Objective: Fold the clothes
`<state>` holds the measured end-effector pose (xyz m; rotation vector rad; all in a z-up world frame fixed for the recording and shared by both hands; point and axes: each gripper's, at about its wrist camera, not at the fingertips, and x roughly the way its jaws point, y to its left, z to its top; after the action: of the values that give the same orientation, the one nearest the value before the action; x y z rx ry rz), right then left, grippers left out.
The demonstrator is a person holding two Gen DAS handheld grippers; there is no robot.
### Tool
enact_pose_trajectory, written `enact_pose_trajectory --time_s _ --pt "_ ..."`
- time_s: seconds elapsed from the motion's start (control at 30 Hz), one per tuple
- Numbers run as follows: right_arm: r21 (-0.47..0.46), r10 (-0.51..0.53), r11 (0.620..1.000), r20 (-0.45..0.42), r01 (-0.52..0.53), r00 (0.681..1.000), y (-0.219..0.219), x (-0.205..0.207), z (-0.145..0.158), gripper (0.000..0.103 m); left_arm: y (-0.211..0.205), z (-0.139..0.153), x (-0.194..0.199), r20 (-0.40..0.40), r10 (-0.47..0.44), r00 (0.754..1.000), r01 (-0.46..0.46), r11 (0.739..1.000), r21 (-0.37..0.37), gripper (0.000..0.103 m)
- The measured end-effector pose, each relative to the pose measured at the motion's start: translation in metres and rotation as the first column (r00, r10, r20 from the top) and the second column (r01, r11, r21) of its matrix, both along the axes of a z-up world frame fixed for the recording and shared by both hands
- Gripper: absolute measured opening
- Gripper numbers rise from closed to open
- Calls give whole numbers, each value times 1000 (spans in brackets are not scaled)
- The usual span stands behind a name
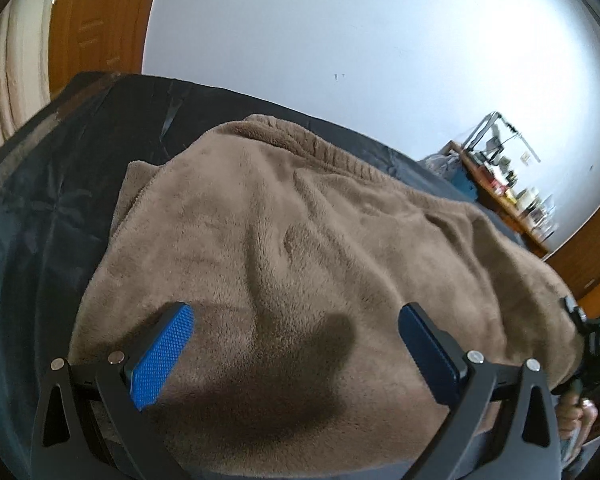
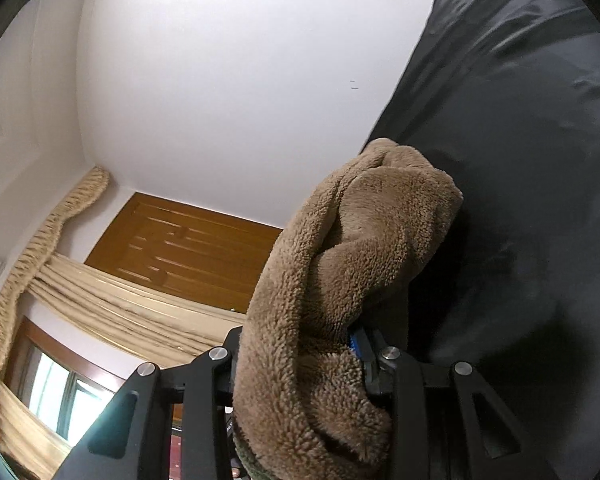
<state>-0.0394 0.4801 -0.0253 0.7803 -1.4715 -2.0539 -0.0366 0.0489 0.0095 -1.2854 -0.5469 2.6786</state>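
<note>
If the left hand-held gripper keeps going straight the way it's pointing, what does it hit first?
Most likely the brown fleece garment. The left hand-held gripper is open, with its fingers spread over the fabric, which fills the view ahead. Its shadow on the fleece suggests it is close, though depth is unclear.

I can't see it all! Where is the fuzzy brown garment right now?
The fuzzy brown garment lies spread on the dark sheet under the open left hand-held gripper. One bunched end is clamped in the right hand-held gripper.
</note>
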Motion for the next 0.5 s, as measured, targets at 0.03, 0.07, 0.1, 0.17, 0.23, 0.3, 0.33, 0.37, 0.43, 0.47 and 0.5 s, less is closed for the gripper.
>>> enact_pose_trajectory --time_s 0.03,0.07,0.1,0.17,0.23,0.3,0.33,0.37,0.43,0.47,0.5 --pt "-13 4 1000 -8 -4 1000 -3 -1 3 38 -4 4 0 0 -3 1000 3 1000 12 103" --pt "-25 7 1000 -16 -7 1000 -6 -2 6 38 -9 7 1 -7 2 1000 -2 1000 6 103" --pt "-36 11 999 -25 -12 1000 -10 -3 9 38 -14 11 1 -14 8 1000 -8 1000 0 103" --pt "-33 25 999 -45 -27 999 -20 -4 19 38 -24 18 2 -29 19 999 -19 1000 -12 103" --pt "-30 40 999 -65 -42 997 -31 -5 29 38 -39 21 3 -38 40 998 -41 999 -7 103" --pt "-25 54 998 -85 -56 995 -41 -6 39 38 -53 16 2 -24 62 998 -61 998 33 103" --pt "-16 64 998 -93 -66 994 -50 -12 43 38 -61 13 1 -17 73 997 -72 996 53 103" --pt "-7 78 997 -103 -79 992 -59 -15 50 38 -67 9 1 -6 85 996 -84 994 67 103" --pt "6 104 995 -121 -104 987 -75 -20 61 38 -79 2 2 11 105 994 -105 991 88 103" --pt "13 119 993 -131 -118 984 -85 -22 67 38 -84 -1 3 16 113 993 -114 989 94 103" --pt "16 136 991 -139 -135 981 -96 -25 72 38 -89 -3 3 22 121 992 -122 987 100 103"
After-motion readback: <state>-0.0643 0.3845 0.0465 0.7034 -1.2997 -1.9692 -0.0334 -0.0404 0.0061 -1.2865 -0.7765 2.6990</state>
